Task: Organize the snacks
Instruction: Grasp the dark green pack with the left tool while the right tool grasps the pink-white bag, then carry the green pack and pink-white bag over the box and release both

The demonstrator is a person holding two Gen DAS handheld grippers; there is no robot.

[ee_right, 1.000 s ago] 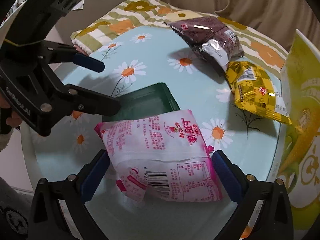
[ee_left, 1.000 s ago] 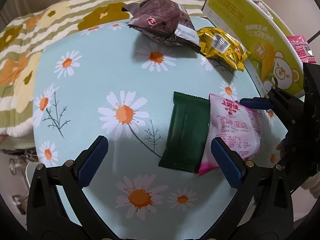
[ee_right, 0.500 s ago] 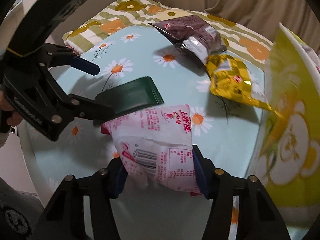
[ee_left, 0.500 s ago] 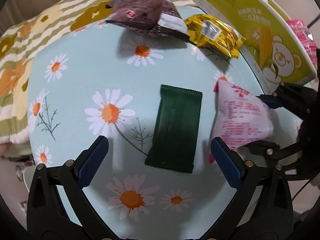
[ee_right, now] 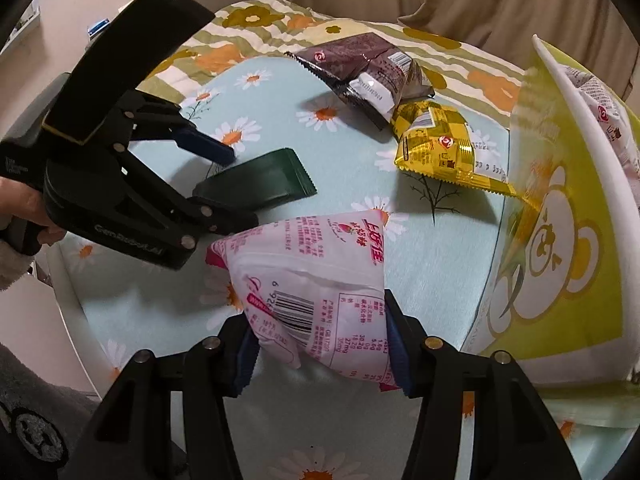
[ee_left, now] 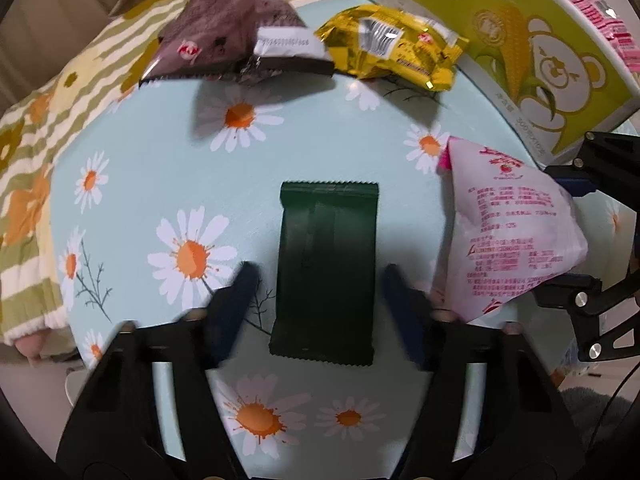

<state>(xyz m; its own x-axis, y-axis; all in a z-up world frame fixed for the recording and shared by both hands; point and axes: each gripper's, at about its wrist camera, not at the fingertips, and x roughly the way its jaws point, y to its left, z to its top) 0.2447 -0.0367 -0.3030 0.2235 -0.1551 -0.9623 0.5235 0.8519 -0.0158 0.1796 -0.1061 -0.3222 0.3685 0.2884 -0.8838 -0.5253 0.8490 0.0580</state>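
1. The right claw is clamped on the near end of a pink-and-white snack bag; its jaws have just been closing on it, and the bag bulges into a wedge between the pads, its near end lifted off the desk
2. The bag bears the red brand "上好佳", a small strawberry picture, fine pink print and a barcode beginning "6 92"
3. The left claw, gripped by a hand, has just been closing; a dark green packet lies flat between its blurred blue fingers, which stand narrow with a thin gap on each side and do not visibly press it
4. The green packet shows no readable writing; it sits near the middle of the desk, just left of the pink bag
5. At the far edge a brown packet with a round red logo and a white barcode label overlaps a yellow packet carrying the same logo
6. On the right stands a yellow-green box printed with a bear and a corn cob; its characters are too blurred to read surely
7. More pink packets sit inside the box
8. Faint lettering on the left claw's body cannot be read for certain
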